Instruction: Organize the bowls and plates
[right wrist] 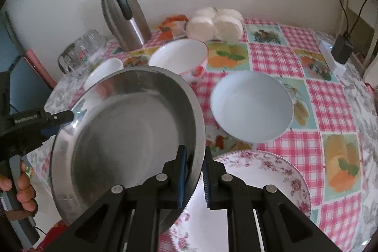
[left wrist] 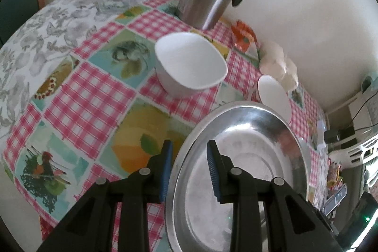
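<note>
- The steel plate (right wrist: 127, 134) is lifted and tilted above the table (right wrist: 307, 96), held at two opposite edges
- Right gripper (right wrist: 193, 171): its blue-padded fingers straddle the plate's near-right rim, one inside the dish and one outside; they look pinched on it
- Left gripper (left wrist: 189, 171): one finger lies outside the plate's (left wrist: 241, 171) rim and one over its inner face, with a visible gap; from the right wrist view its tip (right wrist: 59, 117) meets the far-left rim, though I cannot tell whether it truly clamps
- A floral plate (right wrist: 271, 181) lies at the table's near edge, partly under the steel plate
- A pale blue-white bowl (right wrist: 251, 105) sits mid-table, just beyond the floral plate
- A bowl with red print (right wrist: 182, 58) stands nearer the back edge, and a small white bowl (right wrist: 104, 70) lies left of it
- A steel thermos jug (right wrist: 122, 15) stands at the back edge by the wall, with glass cups (right wrist: 82, 49) toward the back-left corner
</note>
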Demonstrator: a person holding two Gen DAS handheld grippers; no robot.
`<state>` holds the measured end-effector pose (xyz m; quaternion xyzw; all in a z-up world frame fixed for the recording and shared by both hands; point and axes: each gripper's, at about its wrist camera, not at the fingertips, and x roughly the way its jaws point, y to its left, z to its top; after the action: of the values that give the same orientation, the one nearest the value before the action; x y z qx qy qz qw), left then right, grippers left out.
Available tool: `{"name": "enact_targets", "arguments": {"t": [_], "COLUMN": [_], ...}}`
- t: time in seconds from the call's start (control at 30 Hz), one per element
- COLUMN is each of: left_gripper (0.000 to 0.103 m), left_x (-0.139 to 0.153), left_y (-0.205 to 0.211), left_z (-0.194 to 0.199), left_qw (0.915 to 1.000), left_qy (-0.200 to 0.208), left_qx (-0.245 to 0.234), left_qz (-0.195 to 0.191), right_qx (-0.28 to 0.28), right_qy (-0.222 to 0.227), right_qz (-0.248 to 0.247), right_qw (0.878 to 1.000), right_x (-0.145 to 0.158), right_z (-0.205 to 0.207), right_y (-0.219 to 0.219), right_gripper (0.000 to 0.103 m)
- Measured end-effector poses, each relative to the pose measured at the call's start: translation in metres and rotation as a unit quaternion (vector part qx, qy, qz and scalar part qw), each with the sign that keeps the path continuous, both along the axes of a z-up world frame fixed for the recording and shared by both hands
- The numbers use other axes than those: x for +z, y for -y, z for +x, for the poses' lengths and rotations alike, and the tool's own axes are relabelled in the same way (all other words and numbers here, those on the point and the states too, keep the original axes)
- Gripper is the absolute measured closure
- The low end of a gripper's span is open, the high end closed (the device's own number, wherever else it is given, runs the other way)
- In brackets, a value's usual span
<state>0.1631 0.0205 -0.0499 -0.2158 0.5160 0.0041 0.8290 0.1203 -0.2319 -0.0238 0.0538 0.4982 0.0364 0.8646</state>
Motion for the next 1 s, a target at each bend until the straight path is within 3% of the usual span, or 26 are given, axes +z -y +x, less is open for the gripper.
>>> {"name": "enact_targets", "arguments": {"t": [0.1, 0.53, 1.0], "left_gripper": [0.073, 0.073, 0.073], "left_x": [-0.006, -0.028, -0.032], "left_y": [0.006, 0.009, 0.006], "left_z": [0.002, 0.010, 0.017], "left_qw": [0.9997, 0.9988, 0.9996], "left_qy": [-0.013, -0.038, -0.018], "left_qx": [-0.009, -0.009, -0.003], "left_qz": [0.021, 0.029, 0.020], "right_qx": [-0.006, -0.012, -0.018], "right_qy": [-0.009, -0.033, -0.019], "right_qz": [-0.004, -0.022, -0.026], "right_qw": [1.000, 0.999, 0.999], "right_x": [-0.005, -0.028, -0.036], "right_z": [0.000, 0.010, 0.016], "right_y": [0.003, 0.000, -0.002], "right_gripper": [0.089, 0.087, 0.086]}}
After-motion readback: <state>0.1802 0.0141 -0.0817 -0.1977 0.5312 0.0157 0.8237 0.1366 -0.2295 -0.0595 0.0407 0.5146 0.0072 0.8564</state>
